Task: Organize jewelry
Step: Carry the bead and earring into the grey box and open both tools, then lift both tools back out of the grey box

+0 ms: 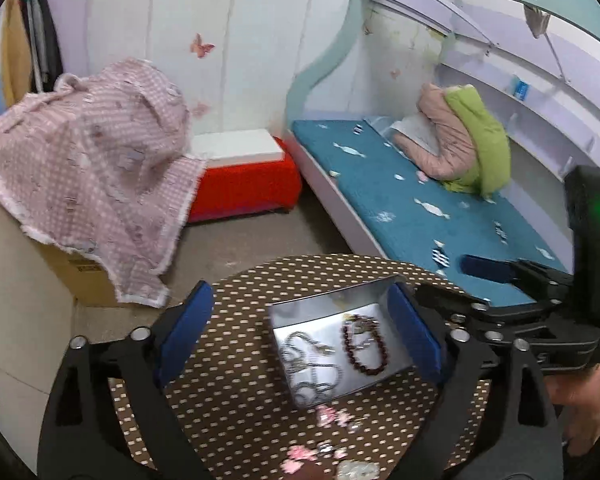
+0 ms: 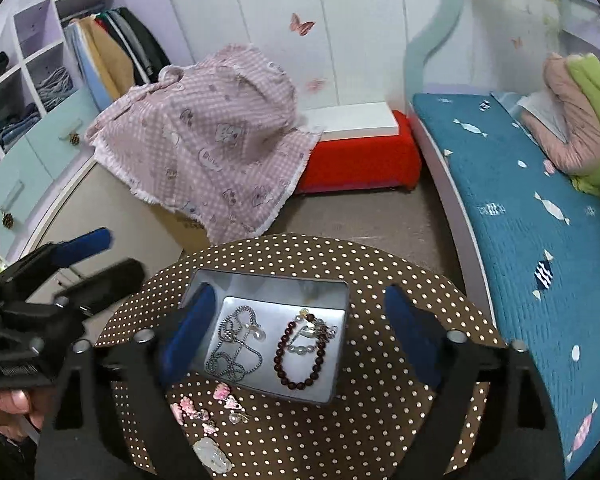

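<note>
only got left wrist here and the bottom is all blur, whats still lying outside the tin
Observer: The right wrist view shows a cluster of pink charms on the dotted table, just in front of the tin.
Operator: anything else loose down there
Observer: A white carved pendant lies nearer the table's edge, apart from the pink charms.
Operator: and inside the tin, cant make out whats by the red beads
Observer: A shorter strand with pale beads lies inside the loop of the dark red bracelet.
</note>
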A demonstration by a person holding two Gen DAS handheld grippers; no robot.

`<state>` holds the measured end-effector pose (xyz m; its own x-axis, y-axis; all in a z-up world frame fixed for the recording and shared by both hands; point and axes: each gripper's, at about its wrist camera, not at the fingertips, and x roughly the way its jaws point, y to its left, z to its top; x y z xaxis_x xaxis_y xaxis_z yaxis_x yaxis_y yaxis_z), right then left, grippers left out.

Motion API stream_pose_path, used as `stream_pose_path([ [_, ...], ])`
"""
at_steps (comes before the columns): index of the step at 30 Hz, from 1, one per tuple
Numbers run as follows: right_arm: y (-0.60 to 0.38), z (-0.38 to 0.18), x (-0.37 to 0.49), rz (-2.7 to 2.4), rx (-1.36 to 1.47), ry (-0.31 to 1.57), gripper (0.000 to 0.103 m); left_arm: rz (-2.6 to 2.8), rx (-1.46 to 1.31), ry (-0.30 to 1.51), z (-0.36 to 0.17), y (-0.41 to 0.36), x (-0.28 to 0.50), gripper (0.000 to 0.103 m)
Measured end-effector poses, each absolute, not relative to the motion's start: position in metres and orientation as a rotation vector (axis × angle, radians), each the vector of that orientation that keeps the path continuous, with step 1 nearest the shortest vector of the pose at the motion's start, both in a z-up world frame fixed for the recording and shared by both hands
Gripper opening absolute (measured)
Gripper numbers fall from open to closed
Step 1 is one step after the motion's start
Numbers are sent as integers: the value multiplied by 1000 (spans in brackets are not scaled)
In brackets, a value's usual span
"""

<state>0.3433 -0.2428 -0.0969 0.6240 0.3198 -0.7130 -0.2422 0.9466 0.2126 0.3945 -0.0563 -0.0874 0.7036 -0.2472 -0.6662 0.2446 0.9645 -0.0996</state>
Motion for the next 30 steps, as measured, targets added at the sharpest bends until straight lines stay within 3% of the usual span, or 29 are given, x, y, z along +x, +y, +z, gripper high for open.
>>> stream_pose_path([
  [8,-253,-81,298,228,148,752,95,-149,11,626,-65,-36,343,98],
  [19,-252,-25,211,139,132,561,95,-90,5,484,-20,-18,260,98],
  [30,-238,-8,147,70,100,475,95,-47,-14,412,-3,3,193,98],
])
